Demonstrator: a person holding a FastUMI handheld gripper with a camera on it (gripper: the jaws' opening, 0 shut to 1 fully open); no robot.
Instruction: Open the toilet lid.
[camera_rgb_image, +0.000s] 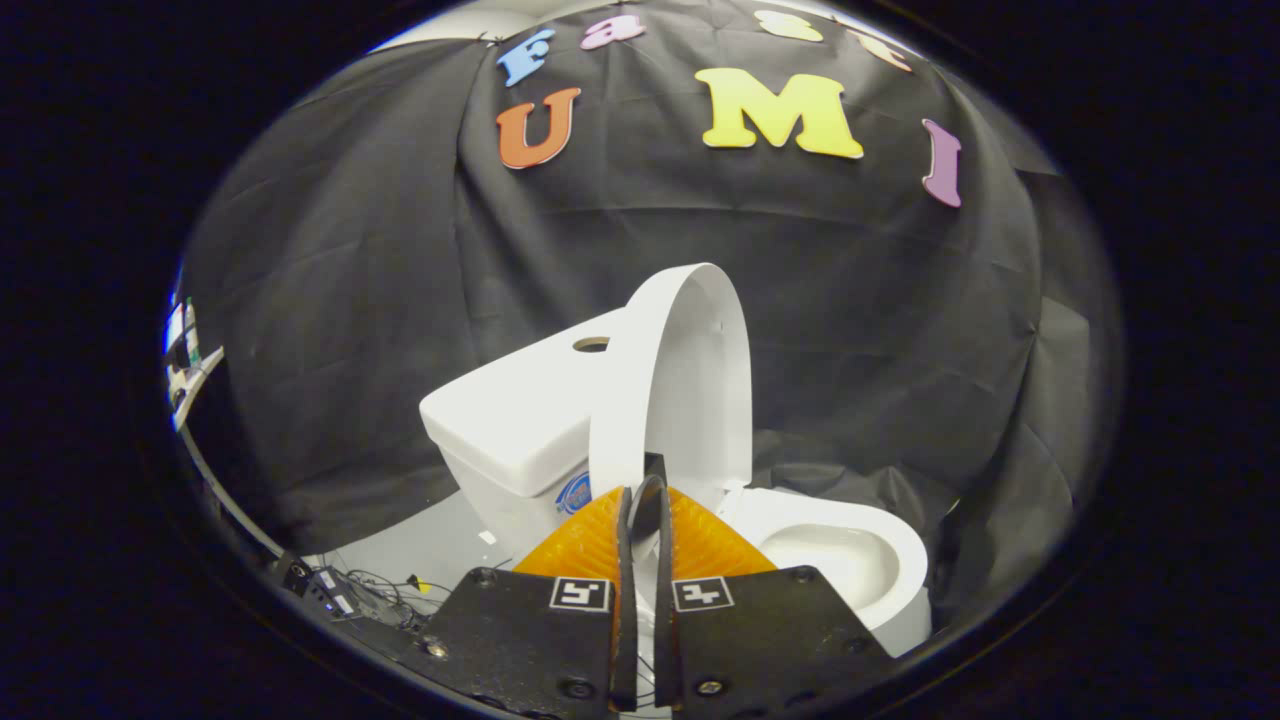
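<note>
Nearest the lens, at lower centre, the gripper (645, 500) had its fingers nearly pressed together, holding nothing. Just beyond them, at centre frame, the toilet lid (690, 370) stood raised against the tank (510, 410), bowl (850, 550) exposed. It looked stiff, light and slippery, best taken by its rim.

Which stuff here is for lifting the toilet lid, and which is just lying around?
For the job:
toilet lid, already standing up
toilet bowl
gripper, fingers nearly closed, just before the lid's edge

Just there:
tank
cables and boxes on the floor
</note>
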